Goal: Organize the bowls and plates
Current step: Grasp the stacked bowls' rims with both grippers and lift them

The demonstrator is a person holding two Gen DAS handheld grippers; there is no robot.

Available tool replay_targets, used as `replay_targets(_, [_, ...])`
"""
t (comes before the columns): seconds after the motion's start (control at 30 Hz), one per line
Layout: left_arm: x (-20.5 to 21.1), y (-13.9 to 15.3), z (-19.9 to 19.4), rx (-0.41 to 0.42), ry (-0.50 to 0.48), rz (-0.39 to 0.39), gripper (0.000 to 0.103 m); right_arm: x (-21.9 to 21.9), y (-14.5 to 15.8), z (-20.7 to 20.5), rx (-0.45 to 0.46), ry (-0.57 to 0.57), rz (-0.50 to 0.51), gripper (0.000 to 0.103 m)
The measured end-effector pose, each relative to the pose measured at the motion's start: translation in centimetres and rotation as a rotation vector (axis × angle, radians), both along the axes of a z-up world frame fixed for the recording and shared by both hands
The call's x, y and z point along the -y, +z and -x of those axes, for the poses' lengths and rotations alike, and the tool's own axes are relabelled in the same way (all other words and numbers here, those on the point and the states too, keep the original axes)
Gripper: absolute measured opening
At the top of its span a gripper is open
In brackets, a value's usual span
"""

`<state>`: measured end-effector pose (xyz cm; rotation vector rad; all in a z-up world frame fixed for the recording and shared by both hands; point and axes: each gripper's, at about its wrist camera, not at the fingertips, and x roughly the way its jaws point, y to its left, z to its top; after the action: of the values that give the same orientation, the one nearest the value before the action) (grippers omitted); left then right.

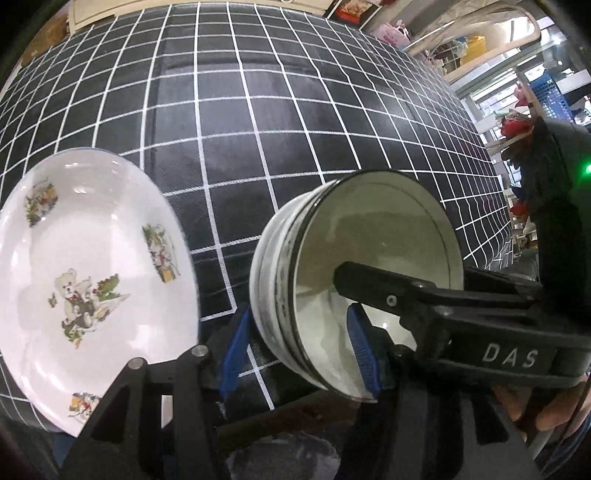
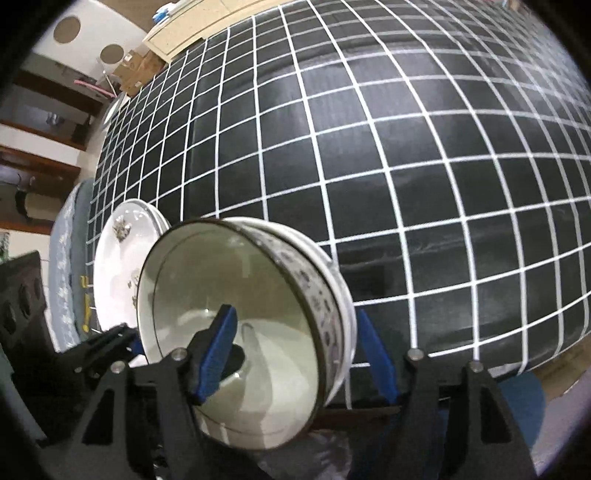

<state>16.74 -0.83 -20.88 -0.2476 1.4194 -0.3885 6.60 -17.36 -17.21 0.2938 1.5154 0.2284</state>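
A white bowl (image 1: 369, 280) with a dark rim and grey pattern on its side stands near the table's front edge, between a white teddy-bear plate (image 1: 88, 280) and the right gripper. My left gripper (image 1: 299, 354) is open, with one blue pad (image 1: 234, 354) outside the bowl wall and the other inside. My right gripper (image 2: 295, 354) is open too, its pads straddling the bowl (image 2: 236, 332) wall from the opposite side. The plate (image 2: 118, 273) shows behind the bowl in the right wrist view. In the left wrist view the right gripper's finger (image 1: 388, 291) reaches into the bowl.
The table is covered by a black cloth with a white grid (image 1: 258, 129). Shelves with clutter (image 1: 517, 66) stand beyond its right side. A pale cabinet (image 2: 177, 33) and a doorway lie past the far left corner.
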Motion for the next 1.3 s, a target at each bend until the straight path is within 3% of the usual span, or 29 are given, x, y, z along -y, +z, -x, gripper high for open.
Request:
replay_targets(0.43, [1.9,-0.9,-1.4,-0.014,0.003,-0.015,0.053,0.0,-0.7,-0.2,-0.01,-0.009,-0.013,0.071])
replay_targets(0.83, [3.4,-0.2,-1.5,0.019,-0.013,-0.102,0.056,0.2,-1.0,-0.3,-0.049,-0.081,-0.005,0.068])
replay_targets(1.0, [3.8,-0.2,-1.4,0.012,-0.013,-0.092,0.056,0.0,-0.7,0.0,-0.047,-0.075,0.021,0.068])
replay_targets(1.3, [2.4,2.4,-1.1,0.053,0.018,-0.085,0.056,-1.3,1.7,-0.3,-0.024,-0.064,0.026,0.067])
